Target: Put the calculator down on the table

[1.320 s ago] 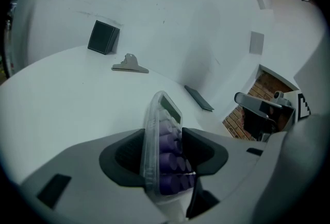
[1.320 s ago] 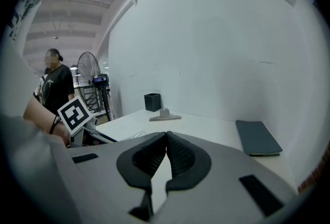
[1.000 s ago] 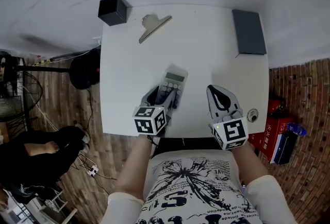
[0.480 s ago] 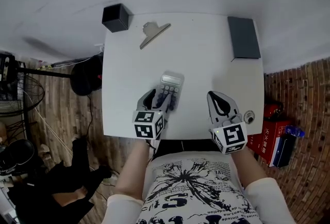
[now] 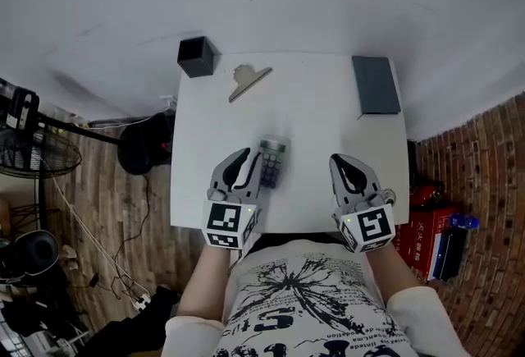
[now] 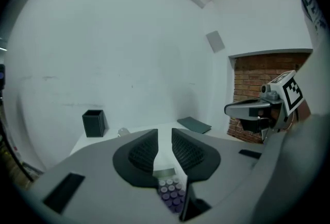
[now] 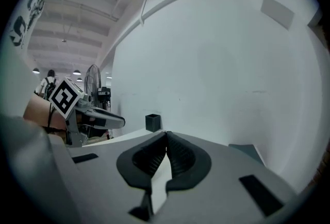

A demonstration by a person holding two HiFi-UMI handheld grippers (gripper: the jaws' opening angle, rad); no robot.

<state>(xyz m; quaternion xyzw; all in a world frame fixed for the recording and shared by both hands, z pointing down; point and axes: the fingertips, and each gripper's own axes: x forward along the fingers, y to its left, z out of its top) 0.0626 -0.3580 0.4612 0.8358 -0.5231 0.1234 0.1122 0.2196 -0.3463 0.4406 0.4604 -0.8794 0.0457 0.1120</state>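
The calculator (image 5: 272,162) lies flat on the white table (image 5: 320,101), near the left gripper (image 5: 238,162). Its jaws are closing and hold nothing. The right gripper (image 5: 349,164) has its jaws squeezed together, empty

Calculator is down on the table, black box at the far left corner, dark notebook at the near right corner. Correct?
Not quite: the notebook lies at the far right corner, as the head view shows. The calculator is on the table and the box at the far left corner.
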